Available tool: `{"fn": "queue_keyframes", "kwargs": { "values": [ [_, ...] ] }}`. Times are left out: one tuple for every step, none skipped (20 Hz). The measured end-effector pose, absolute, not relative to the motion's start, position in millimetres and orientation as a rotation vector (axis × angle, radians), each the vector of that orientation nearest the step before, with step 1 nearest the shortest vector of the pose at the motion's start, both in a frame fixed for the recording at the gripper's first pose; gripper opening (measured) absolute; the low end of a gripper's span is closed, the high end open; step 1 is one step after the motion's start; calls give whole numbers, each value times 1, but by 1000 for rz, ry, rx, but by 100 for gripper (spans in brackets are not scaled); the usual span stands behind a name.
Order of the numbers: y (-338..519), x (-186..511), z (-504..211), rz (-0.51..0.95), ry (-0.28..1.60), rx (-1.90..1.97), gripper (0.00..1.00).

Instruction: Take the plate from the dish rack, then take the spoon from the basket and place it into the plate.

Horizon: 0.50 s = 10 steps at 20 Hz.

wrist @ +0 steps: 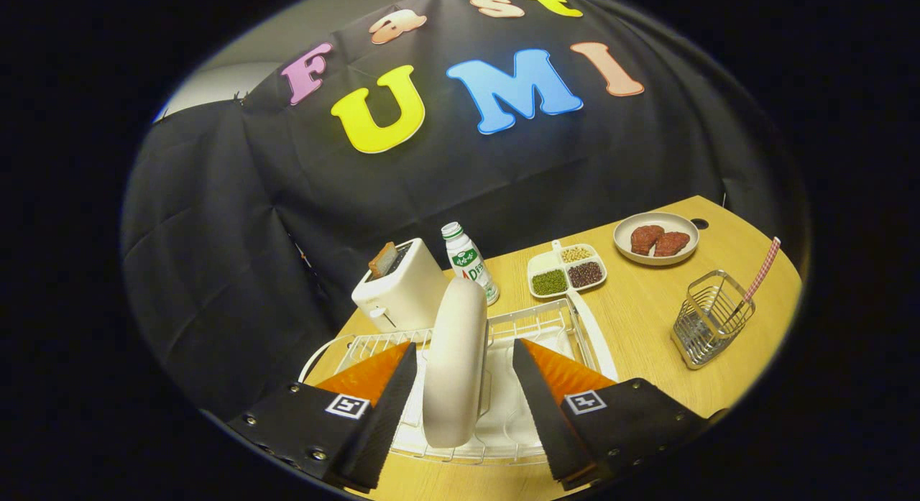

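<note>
The plate (455, 361) stands on its edge in the rack (546, 321), and it sits right between my two fingers. I see it edge-on, so its thin rim faces me and its long side runs straight up and away from me. Going left to right: my left finger is beside the plate with a small gap, then comes the plate, then another gap, then my right finger. So my gripper (463, 382) is open and holds nothing yet. I think the plate is lined up well for a squeeze, since its flat faces look out toward each finger. I would close the fingers on it and then lift it up out of the rack. Behind the rack on the left is a toaster (399, 292), and next to it a bottle (468, 260). Farther right is a tray (566, 271) with beans, then a dish (655, 238) with meat. The basket (710, 318) stands well off to the right on the table (647, 343), and the spoon (760, 271) sticks out of it, leaning to the right. That comes after the plate, I think.
</note>
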<state>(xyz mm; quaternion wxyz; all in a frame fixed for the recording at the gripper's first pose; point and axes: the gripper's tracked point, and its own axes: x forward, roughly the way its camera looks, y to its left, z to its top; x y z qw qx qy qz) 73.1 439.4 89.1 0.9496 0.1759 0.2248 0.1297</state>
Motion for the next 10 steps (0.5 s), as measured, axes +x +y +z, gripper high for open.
{"fn": "queue_keyframes", "kwargs": {
  "values": [
    [445,76,84,263,480,372,78],
    [449,79,79,263,502,383,79],
    [452,82,76,261,523,389,78],
    [454,83,70,256,544,394,78],
    [460,88,65,253,567,395,72],
    [463,88,62,247,588,390,61],
    [462,89,57,225,609,368,53],
    [462,90,55,211,615,351,52],
    [458,87,57,187,628,322,48],
    [457,86,57,160,636,296,46]
  ]
}}
